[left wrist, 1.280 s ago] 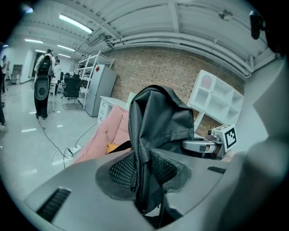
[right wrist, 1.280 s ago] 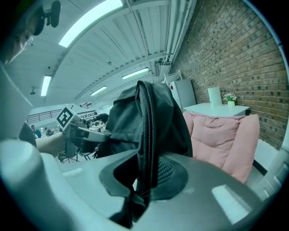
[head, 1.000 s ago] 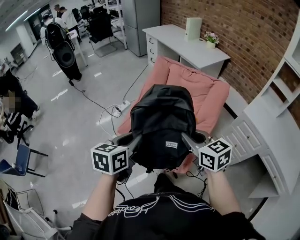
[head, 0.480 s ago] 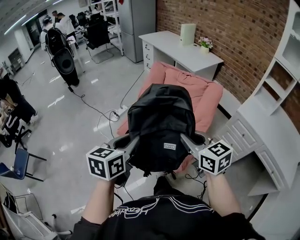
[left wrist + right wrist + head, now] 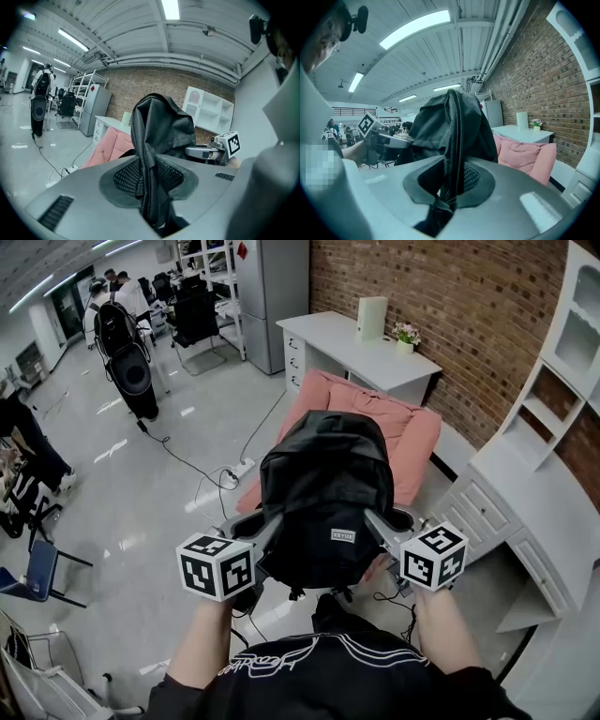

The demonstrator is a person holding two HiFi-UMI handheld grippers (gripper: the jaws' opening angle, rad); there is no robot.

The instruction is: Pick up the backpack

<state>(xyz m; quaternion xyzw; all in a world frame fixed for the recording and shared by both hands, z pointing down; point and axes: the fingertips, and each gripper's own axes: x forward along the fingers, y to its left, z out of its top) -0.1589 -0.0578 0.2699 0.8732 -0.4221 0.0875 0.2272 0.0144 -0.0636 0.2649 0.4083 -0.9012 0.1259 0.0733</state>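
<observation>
A black backpack (image 5: 323, 498) hangs in the air in front of me, above the near end of a pink sofa (image 5: 375, 432). My left gripper (image 5: 267, 532) is shut on a fold of the backpack's fabric (image 5: 150, 178) at its left side. My right gripper (image 5: 377, 526) is shut on a zippered edge of the backpack (image 5: 454, 154) at its right side. Both marker cubes sit low in the head view, level with each other. The pack's bottom is hidden behind its own bulk.
A grey desk (image 5: 361, 343) with a small flower pot (image 5: 405, 334) stands against the brick wall behind the sofa. White shelving and drawers (image 5: 525, 512) run along the right. Cables and a power strip (image 5: 230, 468) lie on the floor at the left. People and chairs stand far back left.
Both grippers have risen a little with the backpack held between them. The pack hangs slightly higher over the sofa's near end. The grips look the same.
</observation>
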